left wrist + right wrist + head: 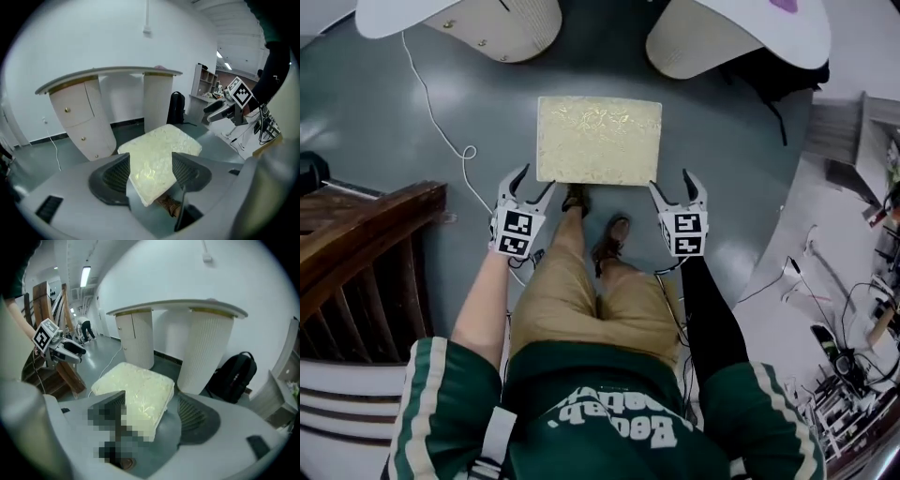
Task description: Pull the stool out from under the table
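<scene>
The stool [598,141] has a cream, gold-patterned rectangular cushion and stands on the grey floor, just in front of the white table [806,23]. My left gripper [536,180] is open by the stool's near left corner. My right gripper [671,180] is open by its near right corner. In the left gripper view the cushion [159,147] shows beyond the wide-apart jaws of the left gripper [151,176], with no pad pressing on it. The right gripper view shows the same: the cushion [133,387] lies past the right gripper [154,420]. Neither gripper holds anything.
Two cream pedestals [502,28] [703,42] carry the table. A dark wooden chair [366,244] stands at the left, with a white cable [441,131] on the floor. A black backpack [773,70] leans behind the right pedestal. Cables and gear [853,356] crowd the right. The person's sandalled feet [609,239] are just behind the stool.
</scene>
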`<action>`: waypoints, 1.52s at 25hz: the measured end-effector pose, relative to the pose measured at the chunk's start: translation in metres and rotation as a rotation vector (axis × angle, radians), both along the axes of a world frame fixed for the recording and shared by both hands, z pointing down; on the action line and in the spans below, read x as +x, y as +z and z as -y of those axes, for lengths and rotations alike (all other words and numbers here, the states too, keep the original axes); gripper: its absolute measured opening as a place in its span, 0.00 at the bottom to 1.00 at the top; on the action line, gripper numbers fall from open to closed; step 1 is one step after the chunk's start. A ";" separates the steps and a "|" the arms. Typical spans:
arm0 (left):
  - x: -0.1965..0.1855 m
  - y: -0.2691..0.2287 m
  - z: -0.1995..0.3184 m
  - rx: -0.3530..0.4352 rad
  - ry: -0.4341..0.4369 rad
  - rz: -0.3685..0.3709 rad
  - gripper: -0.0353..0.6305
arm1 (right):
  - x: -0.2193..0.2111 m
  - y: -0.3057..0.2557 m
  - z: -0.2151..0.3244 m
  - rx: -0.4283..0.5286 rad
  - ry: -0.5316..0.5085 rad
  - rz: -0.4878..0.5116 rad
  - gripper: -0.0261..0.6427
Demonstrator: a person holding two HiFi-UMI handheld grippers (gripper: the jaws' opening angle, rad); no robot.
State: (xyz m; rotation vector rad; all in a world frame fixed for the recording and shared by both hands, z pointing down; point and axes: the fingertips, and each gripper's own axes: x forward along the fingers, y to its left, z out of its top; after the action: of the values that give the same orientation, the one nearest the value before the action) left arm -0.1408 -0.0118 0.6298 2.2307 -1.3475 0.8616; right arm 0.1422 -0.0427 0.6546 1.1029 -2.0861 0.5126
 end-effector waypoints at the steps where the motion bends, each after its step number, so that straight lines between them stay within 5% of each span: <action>1: 0.006 -0.019 0.010 0.027 0.005 -0.006 0.50 | -0.002 -0.019 0.010 0.028 -0.003 0.011 0.58; 10: 0.042 -0.192 0.124 0.293 0.075 -0.038 0.50 | -0.035 -0.211 0.110 0.319 -0.009 0.123 0.58; 18: 0.063 -0.329 0.171 0.472 0.106 -0.044 0.50 | -0.032 -0.334 0.147 0.474 0.017 0.188 0.58; 31: 0.069 -0.469 0.173 0.692 0.054 -0.062 0.50 | -0.072 -0.453 0.151 0.678 -0.072 0.298 0.54; 38: 0.068 -0.502 0.165 0.771 0.034 -0.089 0.50 | -0.085 -0.473 0.146 0.712 -0.120 0.331 0.54</action>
State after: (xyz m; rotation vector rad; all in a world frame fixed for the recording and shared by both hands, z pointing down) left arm -0.0729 -0.1769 0.1277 2.7994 -1.8137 0.2435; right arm 0.0574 -0.1883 0.1818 1.3246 -2.7091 -0.1486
